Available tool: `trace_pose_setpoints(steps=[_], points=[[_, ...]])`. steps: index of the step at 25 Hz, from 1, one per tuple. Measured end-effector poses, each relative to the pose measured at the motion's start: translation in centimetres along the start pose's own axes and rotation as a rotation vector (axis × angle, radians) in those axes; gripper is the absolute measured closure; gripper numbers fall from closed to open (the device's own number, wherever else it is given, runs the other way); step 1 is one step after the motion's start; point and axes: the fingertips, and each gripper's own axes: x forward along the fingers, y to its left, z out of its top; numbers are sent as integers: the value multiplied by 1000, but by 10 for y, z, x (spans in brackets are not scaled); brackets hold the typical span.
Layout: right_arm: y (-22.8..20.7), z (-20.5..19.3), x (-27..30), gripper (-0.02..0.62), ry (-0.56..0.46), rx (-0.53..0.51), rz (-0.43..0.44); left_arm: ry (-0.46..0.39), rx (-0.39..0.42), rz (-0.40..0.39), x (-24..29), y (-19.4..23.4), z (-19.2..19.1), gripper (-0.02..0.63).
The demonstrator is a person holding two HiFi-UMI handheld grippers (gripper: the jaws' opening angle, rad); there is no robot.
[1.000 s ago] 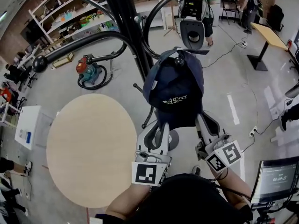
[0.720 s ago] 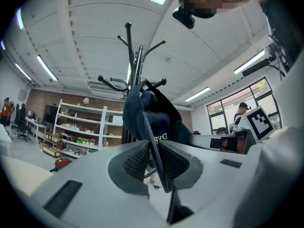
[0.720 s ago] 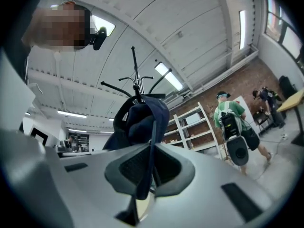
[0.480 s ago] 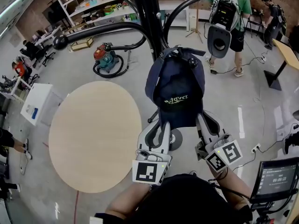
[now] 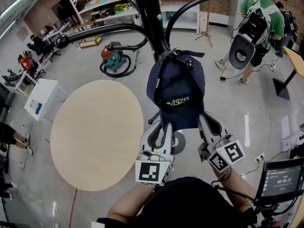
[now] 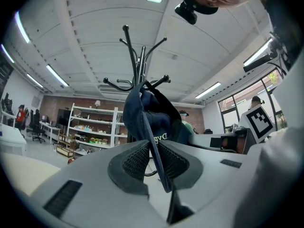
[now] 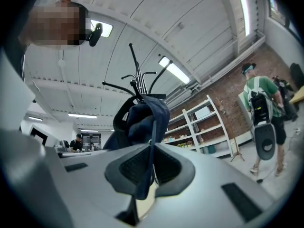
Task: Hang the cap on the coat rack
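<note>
Since a second ago: navy cap (image 5: 176, 91) barely shifted, background person (image 5: 256, 27) walked right | cap: rear strap seems over coat rack (image 5: 151, 18) hook knob (image 5: 190, 64) | left gripper (image 5: 164, 127), right gripper (image 5: 203, 121): fingers pinch its lower edge | remaining: release, withdraw

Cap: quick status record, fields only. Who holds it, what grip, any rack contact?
cap: dark blue, brim toward the person
left gripper: shut on the brim's left edge
right gripper: shut on the brim's right edge
rack: black; cap's back is at a hook, seated or not unclear
</note>
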Motion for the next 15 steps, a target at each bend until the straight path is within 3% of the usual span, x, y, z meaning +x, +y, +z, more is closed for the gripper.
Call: trace_pose_setpoints(steps=[7,15], points=[[-18,-8,9,565,36,-19,31,9,36,48,14,-3,-12,543],[-24,-28,19,563,67,-36,80,77,47,90,17,4,-30,543]])
